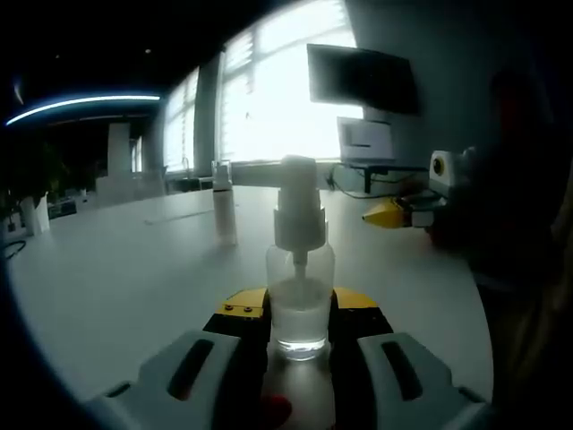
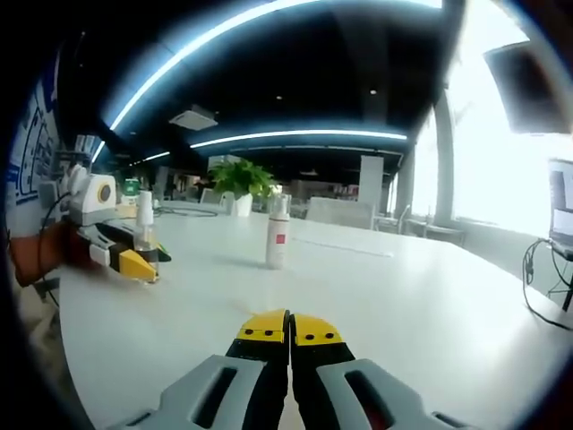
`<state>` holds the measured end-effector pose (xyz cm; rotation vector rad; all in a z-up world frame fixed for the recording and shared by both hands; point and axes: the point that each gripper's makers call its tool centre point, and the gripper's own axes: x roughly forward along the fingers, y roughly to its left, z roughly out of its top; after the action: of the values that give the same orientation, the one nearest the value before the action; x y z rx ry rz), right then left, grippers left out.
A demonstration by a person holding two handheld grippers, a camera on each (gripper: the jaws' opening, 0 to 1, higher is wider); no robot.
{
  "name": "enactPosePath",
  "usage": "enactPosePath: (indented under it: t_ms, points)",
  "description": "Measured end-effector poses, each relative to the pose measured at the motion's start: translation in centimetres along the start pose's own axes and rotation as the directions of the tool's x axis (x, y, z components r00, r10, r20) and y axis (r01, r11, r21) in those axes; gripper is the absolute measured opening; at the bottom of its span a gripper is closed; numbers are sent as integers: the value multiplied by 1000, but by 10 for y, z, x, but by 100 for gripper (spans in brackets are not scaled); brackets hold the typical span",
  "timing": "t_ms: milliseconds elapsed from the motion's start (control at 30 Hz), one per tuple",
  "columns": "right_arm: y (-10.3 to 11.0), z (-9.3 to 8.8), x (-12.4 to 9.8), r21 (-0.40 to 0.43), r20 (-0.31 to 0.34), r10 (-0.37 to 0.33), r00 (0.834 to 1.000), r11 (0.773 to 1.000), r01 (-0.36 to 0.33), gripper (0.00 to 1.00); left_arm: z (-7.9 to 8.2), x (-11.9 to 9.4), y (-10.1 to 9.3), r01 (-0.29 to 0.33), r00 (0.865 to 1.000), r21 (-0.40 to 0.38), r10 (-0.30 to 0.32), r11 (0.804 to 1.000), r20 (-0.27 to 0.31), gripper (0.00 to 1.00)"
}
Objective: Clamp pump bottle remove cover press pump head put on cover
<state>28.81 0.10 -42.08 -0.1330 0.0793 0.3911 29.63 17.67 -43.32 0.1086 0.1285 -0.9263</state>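
Observation:
A clear pump bottle (image 1: 300, 309) with a white pump head (image 1: 298, 202) stands upright on the white table (image 1: 134, 278). My left gripper (image 1: 300, 313) is shut on the bottle's lower body, a yellow-tipped jaw on each side. Whether a clear cover sits over the pump head I cannot tell. My right gripper (image 2: 289, 333) hovers low over the table, shut with nothing between its jaws. It also appears as a yellow tip, the right gripper (image 1: 387, 215), right of the bottle and apart from it. From the right gripper view, the left gripper (image 2: 134, 258) holds the pump bottle (image 2: 143, 228) at far left.
A second slim bottle (image 1: 223, 213) stands farther back on the table; it is white with a red label, the same slim bottle (image 2: 278, 235). A monitor (image 1: 363, 79) and laptop (image 1: 365, 141) sit by the window. A potted plant (image 2: 242, 184) stands at the far end.

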Motion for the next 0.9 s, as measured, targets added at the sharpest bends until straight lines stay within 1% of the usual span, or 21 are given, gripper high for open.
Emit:
enactPosePath:
  t_ms: [667,900]
  points:
    - [-5,0,-2,29,7,-21,1000,999,21,0,0,0,-1,0,1000,4,0,1000,-4,16]
    - [-6,0,0,14,4,-26,1000,1000,25,0,-1,0,0,-1,1000,3,1,1000,-4,16]
